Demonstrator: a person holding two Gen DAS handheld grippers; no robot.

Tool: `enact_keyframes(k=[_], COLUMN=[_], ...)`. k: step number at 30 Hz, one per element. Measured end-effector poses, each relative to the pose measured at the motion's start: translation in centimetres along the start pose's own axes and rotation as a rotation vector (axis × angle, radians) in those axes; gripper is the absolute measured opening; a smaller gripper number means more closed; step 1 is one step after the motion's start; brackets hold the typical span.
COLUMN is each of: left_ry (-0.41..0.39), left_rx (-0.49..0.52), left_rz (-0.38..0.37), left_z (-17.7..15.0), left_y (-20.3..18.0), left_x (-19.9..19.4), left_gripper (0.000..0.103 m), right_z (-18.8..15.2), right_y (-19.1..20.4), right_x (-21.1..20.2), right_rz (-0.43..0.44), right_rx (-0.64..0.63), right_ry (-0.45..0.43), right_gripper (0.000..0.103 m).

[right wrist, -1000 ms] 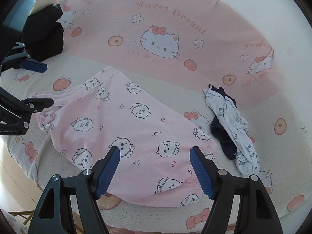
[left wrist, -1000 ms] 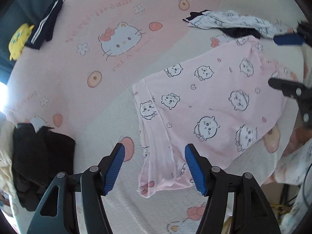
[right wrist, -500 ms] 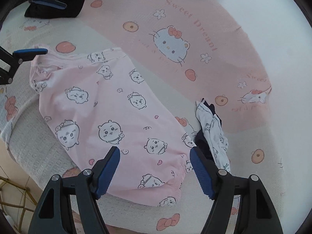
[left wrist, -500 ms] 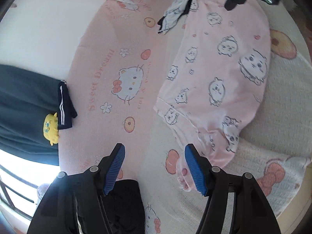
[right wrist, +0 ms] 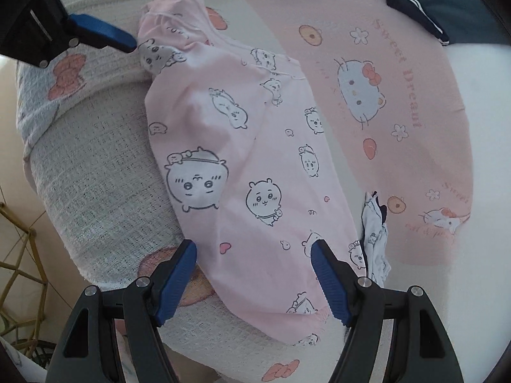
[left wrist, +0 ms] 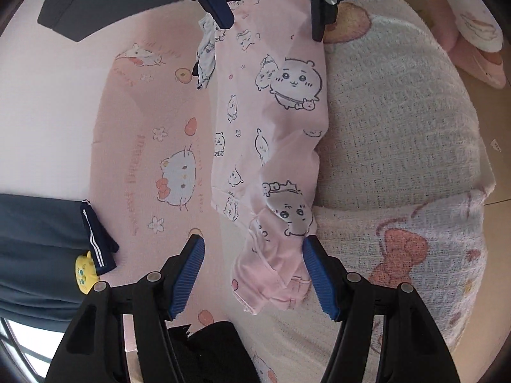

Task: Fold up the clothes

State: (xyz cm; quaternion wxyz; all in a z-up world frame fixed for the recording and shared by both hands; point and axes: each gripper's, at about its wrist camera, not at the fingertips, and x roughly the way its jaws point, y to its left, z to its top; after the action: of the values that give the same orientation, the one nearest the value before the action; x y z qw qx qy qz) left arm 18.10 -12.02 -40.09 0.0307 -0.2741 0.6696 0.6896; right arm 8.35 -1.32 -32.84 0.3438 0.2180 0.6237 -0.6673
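**Both grippers spread over the pink garment on the bed**

A pink garment printed with cartoon animals (right wrist: pixel 242 146) lies stretched along the edge of a bed, partly on a white waffle-weave blanket (right wrist: pixel 95 178) and partly beside a pink cat-print sheet (right wrist: pixel 383 95). The left gripper (left wrist: pixel 252 274) has its fingers released, spread on either side of the garment's bunched end, with nothing clamped. The right gripper (right wrist: pixel 255 274) is likewise released, its fingers straddling the opposite end without pinching it. A small crumpled white-and-navy garment (right wrist: pixel 375 236) lies just beside the pink one. Farther off, a navy striped garment (left wrist: pixel 97 239) and a yellow plush toy (left wrist: pixel 83 269) sit near the sheet's edge.
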Motion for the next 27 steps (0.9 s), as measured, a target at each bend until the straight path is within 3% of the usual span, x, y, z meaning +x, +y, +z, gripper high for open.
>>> enact_keyframes(k=[3, 8, 13, 15, 19, 21, 23, 27], left_ry=[0.019, 0.004, -0.030, -0.029, -0.016, -0.013, -0.031, -0.049], left_rx=[0.031, 0.145, 0.227, 0.187, 0.173, 0.214, 0.244, 0.270], left_rz=[0.066, 0.052, -0.076, -0.163, -0.120, -0.057, -0.030, -0.015], left_z=[0.3, 0.5, -0.1, -0.3, -0.3, -0.1, 0.1, 0.3], left_y=[-0.3, -1.5, -0.9, -0.1, -0.4, -1.2, -1.2, -0.9], left_x=[1.2, 3.0, 2.3, 1.9, 2.6, 3.3, 3.6, 4.1], left_gripper=[0.062, 0.062, 0.062, 0.062, 0.063, 0.063, 0.064, 0.070], right_z=[0.1, 0.5, 0.5, 0.6, 1.1, 1.3, 1.4, 1.6], right_y=[0.2, 0.7, 0.8, 1.0, 2.0, 2.3, 2.1, 1.7], right_x=[0.5, 1.0, 0.5, 0.1, 0.0, 0.1, 0.2, 0.4], right_rz=[-0.014, -0.022, -0.013, 0.004, -0.012, -0.027, -0.058, -0.096], right_rx=[-0.021, -0.058, -0.059, -0.070, -0.114, -0.135, -0.125, -0.108], right_ry=[0.010, -0.018, -0.056, -0.085, -0.122, -0.138, -0.153, -0.191], right_gripper=[0.074, 0.074, 0.074, 0.074, 0.074, 0.075, 0.082, 0.084])
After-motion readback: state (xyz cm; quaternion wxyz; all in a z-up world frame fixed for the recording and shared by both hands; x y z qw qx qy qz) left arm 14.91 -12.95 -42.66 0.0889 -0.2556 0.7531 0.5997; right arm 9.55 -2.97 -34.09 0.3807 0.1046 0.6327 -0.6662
